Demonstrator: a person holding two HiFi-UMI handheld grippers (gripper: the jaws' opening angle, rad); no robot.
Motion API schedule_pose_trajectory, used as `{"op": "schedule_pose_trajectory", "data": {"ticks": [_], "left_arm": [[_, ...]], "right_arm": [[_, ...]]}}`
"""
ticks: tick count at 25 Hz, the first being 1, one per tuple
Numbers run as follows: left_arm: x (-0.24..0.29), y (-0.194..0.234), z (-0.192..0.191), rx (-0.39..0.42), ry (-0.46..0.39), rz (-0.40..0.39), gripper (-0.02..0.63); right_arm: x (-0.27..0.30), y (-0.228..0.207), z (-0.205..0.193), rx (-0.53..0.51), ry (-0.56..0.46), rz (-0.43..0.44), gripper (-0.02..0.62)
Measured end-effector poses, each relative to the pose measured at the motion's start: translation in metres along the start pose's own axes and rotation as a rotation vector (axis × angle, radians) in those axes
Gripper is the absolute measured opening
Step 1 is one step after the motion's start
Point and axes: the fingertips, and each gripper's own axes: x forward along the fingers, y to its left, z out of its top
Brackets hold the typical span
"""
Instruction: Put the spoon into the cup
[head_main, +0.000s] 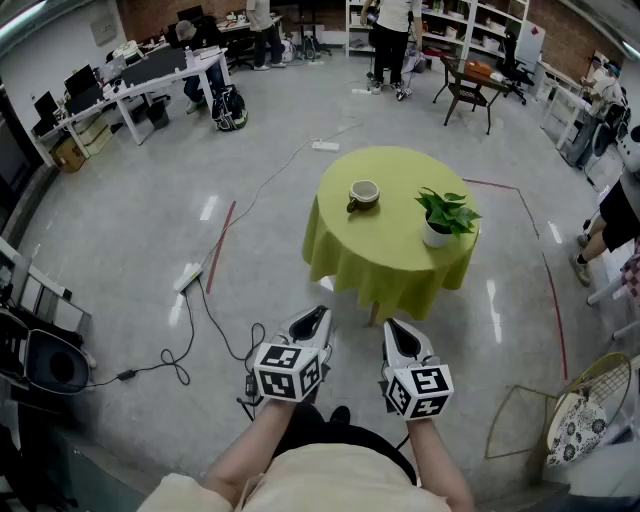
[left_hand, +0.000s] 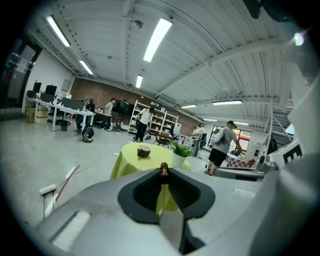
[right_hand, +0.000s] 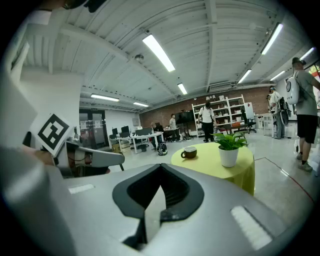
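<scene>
A brown cup (head_main: 364, 192) stands on a round table with a yellow-green cloth (head_main: 385, 260), well ahead of both grippers. My left gripper (head_main: 314, 318) is held over the floor short of the table. In the left gripper view its jaws (left_hand: 163, 174) are closed on a thin spoon, whose small brown end (left_hand: 163, 170) pokes out at the tips, with the cup (left_hand: 144, 151) far beyond. My right gripper (head_main: 397, 330) hovers beside it, and its jaws (right_hand: 161, 167) are shut with nothing between them. The cup (right_hand: 190, 152) shows in that view too.
A potted plant (head_main: 445, 215) stands on the table to the right of the cup. Cables and a power strip (head_main: 188, 278) lie on the floor at the left. A wire-frame chair (head_main: 585, 410) is at the lower right, a person (head_main: 610, 220) stands at the right edge, and desks (head_main: 150, 75) line the back left.
</scene>
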Motion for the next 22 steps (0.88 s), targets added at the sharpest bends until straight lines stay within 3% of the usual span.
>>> {"op": "schedule_pose_trajectory", "data": {"ticks": [12, 22], "left_arm": [[0.002, 0.002, 0.013, 0.013, -0.012, 0.0, 0.044], [0.037, 0.015, 0.027, 0.007, -0.008, -0.011, 0.044]], "right_arm": [[0.002, 0.001, 0.006, 0.033, -0.031, 0.022, 0.002], [0.024, -0.025, 0.01, 0.05, -0.021, -0.015, 0.002]]}}
